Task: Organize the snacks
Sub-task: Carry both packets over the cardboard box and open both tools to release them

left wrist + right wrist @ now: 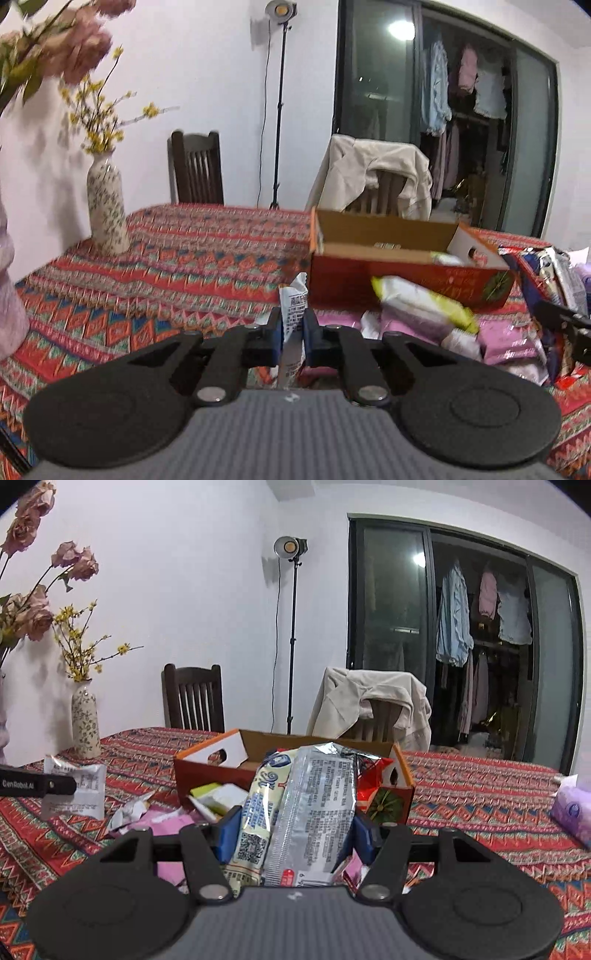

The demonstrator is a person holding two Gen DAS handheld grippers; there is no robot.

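Left tongs (293, 334) are clenched tight on a small white sachet (291, 314), pinched thin between the blue pads, its torn-looking top edge poking up above the fingertips. From the right wrist view that same white sachet (79, 788) hangs clear of the bench (480, 794), dark print on its face, with the left tongs (59, 785) coming in from the left edge.

Right tongs (295, 830) stand about half open and they're full: the pads grip a bundle of two packets side by side, a cream packet (258, 812) with blue lettering and a QR code on the left, a silver foil packet (314, 812) with fine print on the right. Both stand upright and rise well above the fingertips.

Behind them sits the orange cardboard box (406, 273), lid open, red printed front, flaps with cut-out handles at each end. Inside, only a pale packet (447, 258) shows near the right end; the rest of the interior is hard to make out.

Just in front of the box lies a loose heap on the patterned cloth: a yellow-and-white packet (421, 306) leaning against the box front, pink wrappers (509, 343) and crumpled white ones beside it. A purple tissue pack (572, 808) lies well apart, far right.
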